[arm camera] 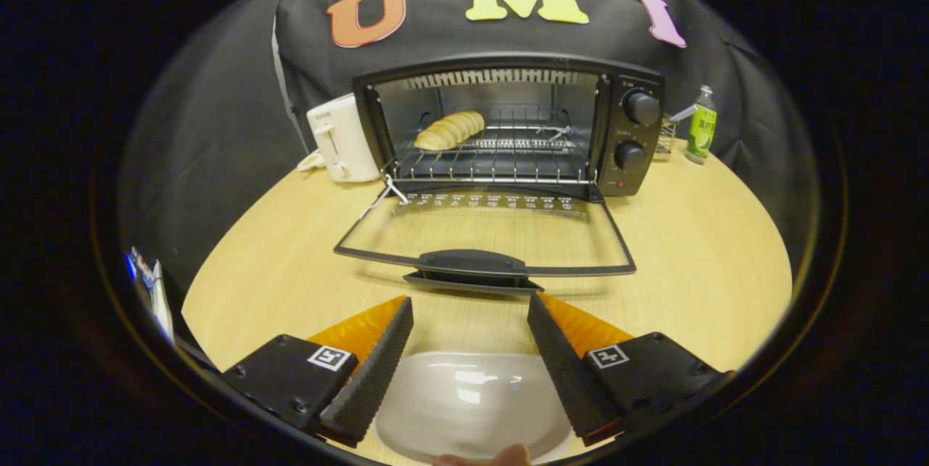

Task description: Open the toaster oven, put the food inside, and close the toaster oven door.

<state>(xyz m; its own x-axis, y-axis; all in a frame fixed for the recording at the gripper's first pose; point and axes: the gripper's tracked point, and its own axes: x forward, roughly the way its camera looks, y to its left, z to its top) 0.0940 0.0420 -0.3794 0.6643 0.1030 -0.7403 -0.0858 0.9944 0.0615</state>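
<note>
Oven (508, 125) at the back of the table (697, 248), door (483, 234) flat down and open. Bread (450, 130) lying on the rack inside, left side. Gripper (470, 306) wide open, holding nothing, just short of the door handle (472, 263). White plate (472, 401) below, between the fingers. White toaster (341, 136) left of oven, green bottle (701, 125) right.

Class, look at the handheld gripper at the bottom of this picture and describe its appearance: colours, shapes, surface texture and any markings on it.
The gripper has two wedge-shaped fingers with black, finely ribbed inner pads. Their outer sides are translucent orange. Each finger sits on a black block fixed with small screws and carrying a square black-and-white marker. The fingers stand apart, nothing between their pads.
</note>
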